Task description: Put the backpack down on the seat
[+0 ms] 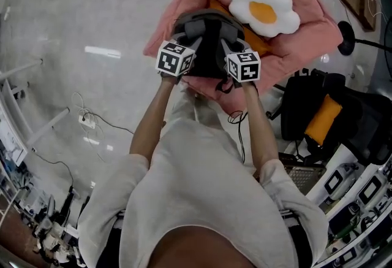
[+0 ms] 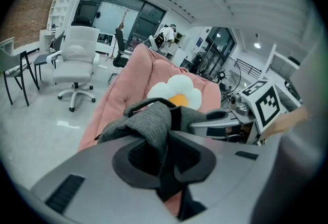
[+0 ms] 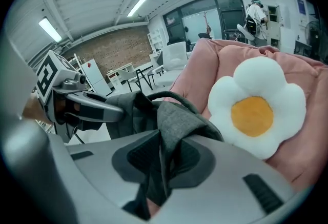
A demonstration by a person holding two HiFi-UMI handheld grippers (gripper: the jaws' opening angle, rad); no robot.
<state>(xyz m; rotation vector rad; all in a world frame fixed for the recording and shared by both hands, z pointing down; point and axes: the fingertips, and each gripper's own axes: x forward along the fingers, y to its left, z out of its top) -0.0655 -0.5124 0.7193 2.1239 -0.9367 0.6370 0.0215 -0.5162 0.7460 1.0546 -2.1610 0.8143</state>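
Observation:
A grey and black backpack [image 1: 208,43] hangs just over the front edge of a pink padded seat [image 1: 312,34]. A white flower cushion with a yellow centre [image 1: 264,8] lies on the seat behind it. My left gripper [image 1: 188,46] is shut on a grey shoulder strap [image 2: 154,125] at the backpack's left side, with the fabric pinched between the pads. My right gripper [image 1: 229,49] is shut on the other grey strap [image 3: 177,125] at the right side. Each gripper shows in the other's view, close alongside. The backpack's lower body is hidden behind the grippers.
A black bag with an orange piece [image 1: 318,113] stands on the floor right of the seat. A black stand base [image 1: 346,37] is beside the seat's right corner. Cables [image 1: 92,121] trail over the grey floor at the left. A white office chair [image 2: 77,59] stands further off.

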